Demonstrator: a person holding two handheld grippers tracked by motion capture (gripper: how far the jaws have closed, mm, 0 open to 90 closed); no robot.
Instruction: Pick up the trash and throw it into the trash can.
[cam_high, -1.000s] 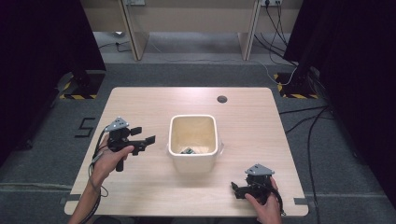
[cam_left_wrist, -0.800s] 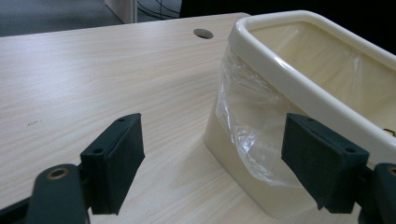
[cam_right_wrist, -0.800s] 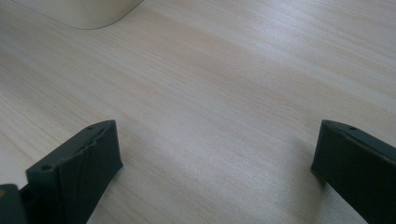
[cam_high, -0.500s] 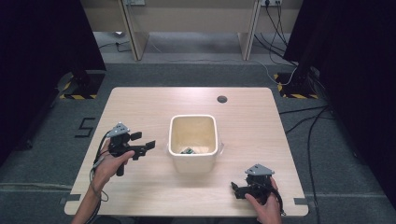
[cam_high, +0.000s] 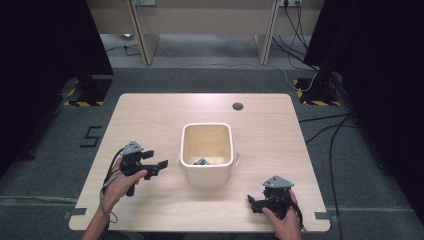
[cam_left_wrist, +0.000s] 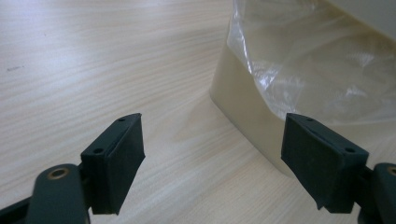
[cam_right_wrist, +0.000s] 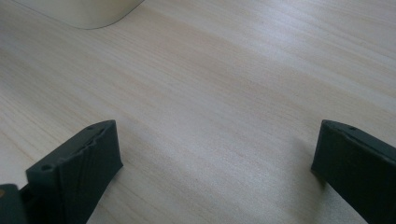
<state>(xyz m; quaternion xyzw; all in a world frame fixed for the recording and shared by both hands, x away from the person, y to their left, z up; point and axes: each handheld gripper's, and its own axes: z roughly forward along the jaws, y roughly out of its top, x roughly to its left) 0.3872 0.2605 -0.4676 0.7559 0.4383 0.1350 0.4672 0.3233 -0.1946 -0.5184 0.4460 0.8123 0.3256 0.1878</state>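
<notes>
Left tool (cam_high: 156, 161) sits spread wide, nothing between its jaws, held above the surface (cam_high: 150, 115) just left of the cream bin (cam_high: 207, 176), aimed toward it. Right tool (cam_high: 256, 203) is also spread wide and empty, low at the near right part of the surface, well apart from the bin, with a hand (cam_high: 282, 222) wrapped around its back.

Biggest thing: light wood surface, with a small dark round spot (cam_high: 238, 106) near its far edge. On the grey floor to the left of the surface there is a dark mark reading "5" (cam_high: 92, 136). Yellow-black hazard tape (cam_high: 82, 103) runs at the stand bases on both sides. No brand or label readable on the bin or the tools.

Bin stands at the middle of the surface, upright, open top. High view shows a small greenish-dark item (cam_high: 202, 161) lying inside at its near wall; too small to identify.

Left tool's own view adds what the high view misses: a clear plastic liner (cam_left_wrist: 317, 60) crumpled over the bin's outer wall (cam_left_wrist: 243, 107), with the bin's corner between the spread pads (cam_left_wrist: 122, 158). Right tool's own view has bare wood grain between its pads (cam_right_wrist: 88, 168) and a curved corner of the bin (cam_right_wrist: 88, 11) at the top left.
</notes>
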